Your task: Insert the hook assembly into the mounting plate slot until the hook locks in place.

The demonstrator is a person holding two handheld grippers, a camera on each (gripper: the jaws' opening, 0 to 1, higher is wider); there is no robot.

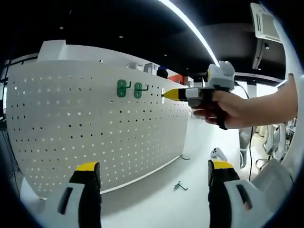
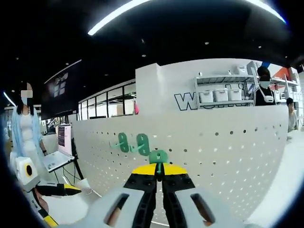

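Right gripper (image 2: 159, 173) pinches a green hook (image 2: 158, 156) at frame centre against the pegboard (image 2: 228, 147), left gripper (image 1: 154, 178) wide and empty; risk: a tilted hook misses the holes, jams or slips.

Bright ceiling light strips (image 1: 190, 28) overhead; even lighting, soft shadows, strong fisheye bending, mild blur.

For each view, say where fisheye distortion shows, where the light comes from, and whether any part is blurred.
Left gripper view: the white perforated pegboard bows into a curve; a bright ceiling light strip slants overhead; the two green plastic hooks are sharp. Right gripper view: another ceiling light strip curves across a dark ceiling; the third green hook held in the right gripper looks soft at close range.
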